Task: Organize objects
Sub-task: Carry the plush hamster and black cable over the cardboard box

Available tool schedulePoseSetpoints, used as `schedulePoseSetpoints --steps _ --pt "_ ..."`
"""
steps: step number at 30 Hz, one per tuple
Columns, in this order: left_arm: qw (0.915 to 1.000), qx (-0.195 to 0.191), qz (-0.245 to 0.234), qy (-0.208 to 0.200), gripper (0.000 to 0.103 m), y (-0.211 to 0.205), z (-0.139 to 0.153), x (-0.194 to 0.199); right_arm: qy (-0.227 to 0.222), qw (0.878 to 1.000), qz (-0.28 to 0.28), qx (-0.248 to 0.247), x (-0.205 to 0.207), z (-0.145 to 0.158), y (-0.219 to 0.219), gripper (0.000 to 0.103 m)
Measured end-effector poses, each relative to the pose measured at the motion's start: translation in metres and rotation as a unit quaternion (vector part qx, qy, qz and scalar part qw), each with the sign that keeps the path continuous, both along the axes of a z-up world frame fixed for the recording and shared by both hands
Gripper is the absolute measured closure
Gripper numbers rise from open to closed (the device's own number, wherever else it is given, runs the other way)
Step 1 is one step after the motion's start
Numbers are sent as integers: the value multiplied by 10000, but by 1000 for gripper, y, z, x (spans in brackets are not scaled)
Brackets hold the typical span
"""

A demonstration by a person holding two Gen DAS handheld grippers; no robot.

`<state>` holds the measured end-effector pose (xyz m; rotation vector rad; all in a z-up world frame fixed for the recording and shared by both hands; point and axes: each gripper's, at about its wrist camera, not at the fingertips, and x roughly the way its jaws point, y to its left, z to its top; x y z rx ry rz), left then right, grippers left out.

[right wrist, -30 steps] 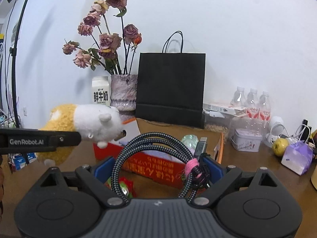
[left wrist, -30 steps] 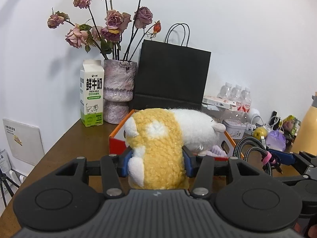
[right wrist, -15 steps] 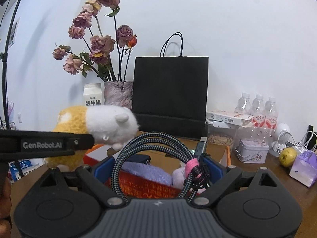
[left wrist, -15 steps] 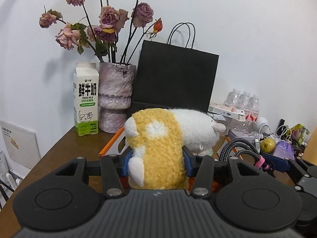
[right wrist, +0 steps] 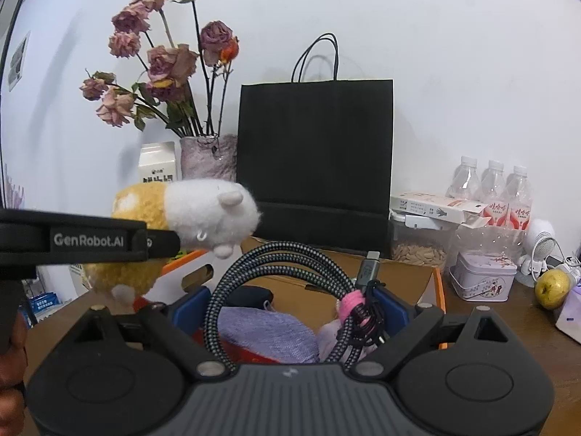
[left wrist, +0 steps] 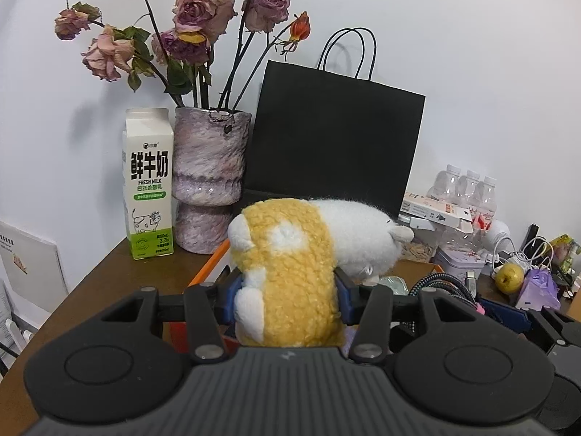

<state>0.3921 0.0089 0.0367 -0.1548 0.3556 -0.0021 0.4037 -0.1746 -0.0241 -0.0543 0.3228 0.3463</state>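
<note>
My left gripper (left wrist: 287,298) is shut on a yellow and white plush toy (left wrist: 290,276) and holds it in the air over the left edge of an orange cardboard box (left wrist: 205,267). The toy also shows in the right wrist view (right wrist: 203,214), beside the left gripper's arm (right wrist: 87,239). My right gripper (right wrist: 290,309) is shut on a coiled braided cable (right wrist: 276,261) with a pink tie, above the open box (right wrist: 437,283). A purple cloth (right wrist: 268,334) lies inside the box.
A milk carton (left wrist: 148,181), a vase of dried roses (left wrist: 208,178) and a black paper bag (left wrist: 334,138) stand at the back against the wall. Water bottles (right wrist: 490,189), a tin (right wrist: 484,276) and a yellow fruit (right wrist: 552,287) crowd the right of the brown table (left wrist: 90,283).
Both grippers have moved forward and up over the box with their loads. The box interior with the purple cloth now shows under the right gripper.
</note>
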Motion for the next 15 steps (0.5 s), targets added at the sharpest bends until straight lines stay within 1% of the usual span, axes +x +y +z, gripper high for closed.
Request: schedulePoseSetpoints --steps 15 --pt "10000 28 13 52 53 1 -8 50 18 9999 -102 -19 50 -3 4 9"
